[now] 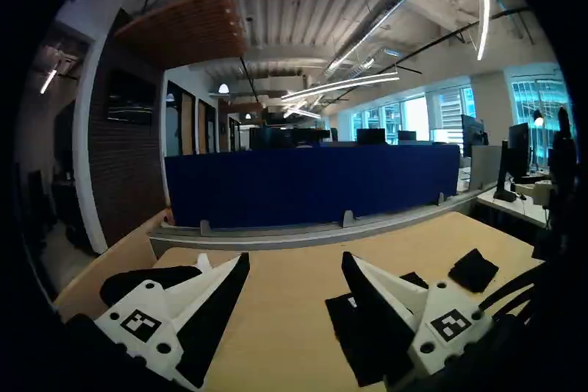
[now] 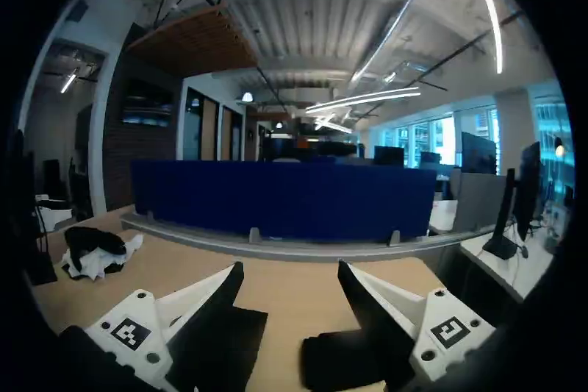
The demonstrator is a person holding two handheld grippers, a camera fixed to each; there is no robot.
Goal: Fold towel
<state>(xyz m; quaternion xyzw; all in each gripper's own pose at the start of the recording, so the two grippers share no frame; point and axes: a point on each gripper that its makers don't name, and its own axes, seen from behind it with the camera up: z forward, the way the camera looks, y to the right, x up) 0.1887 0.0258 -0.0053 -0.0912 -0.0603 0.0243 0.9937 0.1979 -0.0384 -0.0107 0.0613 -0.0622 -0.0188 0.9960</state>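
Pale wood surface (image 1: pixel 294 322) on the near side of a long blue partition (image 1: pixel 316 182).

Left hand-held gripper (image 1: pixel 294 282): gapes wide, grips nothing, hovers low over the wood short of the partition. Under its right finger (image 1: pixel 400 293), a flat black towel (image 1: pixel 345 340) on the surface, partly hidden by that finger; cannot tell whether the two touch. Out toward the partition's right end, a small black cloth (image 1: pixel 472 271), bunched or folded, apart from the towel. Behind the left finger (image 1: pixel 198 289), a dark shape (image 1: pixel 140 282) on the wood, too hidden to name.

Right hand-held gripper (image 2: pixel 290 296): likewise spread wide and empty, low over the same wood in front of the partition. Beneath it, a flat black sheet of cloth (image 2: pixel 253 340) on one side and a black folded piece (image 2: pixel 327 359) on the other. Near the partition's left end, a crumpled black-and-white heap (image 2: pixel 95 251) on the surface. Past the partition's right end, a monitor (image 2: pixel 523 186) on a neighbouring desk.
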